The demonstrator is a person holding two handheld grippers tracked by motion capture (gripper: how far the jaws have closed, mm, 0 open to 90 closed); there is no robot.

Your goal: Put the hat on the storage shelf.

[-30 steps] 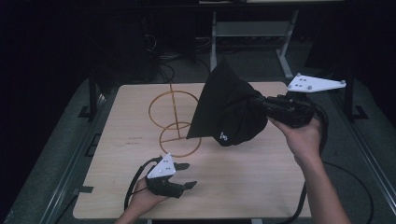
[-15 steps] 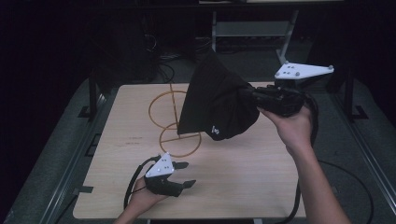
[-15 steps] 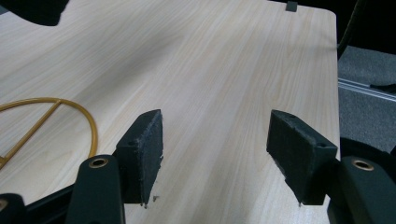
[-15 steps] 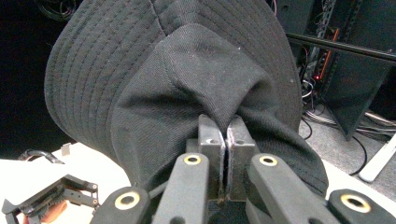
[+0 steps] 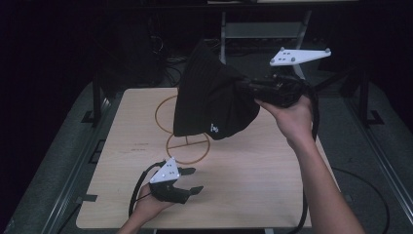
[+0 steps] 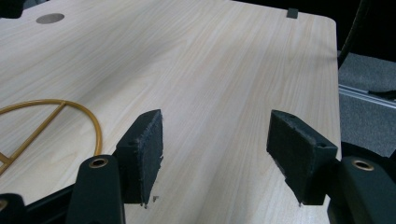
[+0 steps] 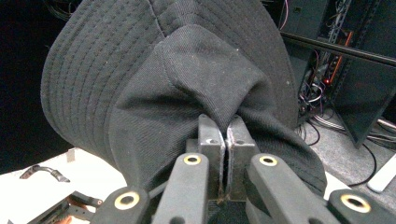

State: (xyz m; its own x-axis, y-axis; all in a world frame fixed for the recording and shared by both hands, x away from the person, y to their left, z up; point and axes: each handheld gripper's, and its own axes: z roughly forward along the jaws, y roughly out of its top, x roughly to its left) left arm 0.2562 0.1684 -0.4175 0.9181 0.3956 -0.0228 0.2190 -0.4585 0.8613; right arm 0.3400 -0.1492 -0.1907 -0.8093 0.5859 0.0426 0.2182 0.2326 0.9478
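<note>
A black bucket hat [image 5: 209,95] hangs in the air above the back of the wooden table [image 5: 263,180], its brim drooping toward the board. My right gripper [image 5: 246,87] is shut on a fold of the hat's crown [image 7: 205,88], pads pinched together on the cloth [image 7: 227,140]. Two joined yellow wire rings [image 5: 187,146] lie flat on the table under the hat; one arc [image 6: 56,105] lies near my left jaws. My left gripper [image 5: 195,180] rests low at the table's front left, open, with bare wood between its pads [image 6: 147,149].
Dark floor and metal rails surround the table. A rack with cables [image 7: 327,60] stands behind it. A small round hole [image 6: 50,18] marks the tabletop's far corner in the left gripper view. A cable [image 5: 141,183] loops from my left gripper along the front edge.
My right hand has carried the hat up and to the left, so it now hangs over the far ring. The left gripper has stayed where it was.
</note>
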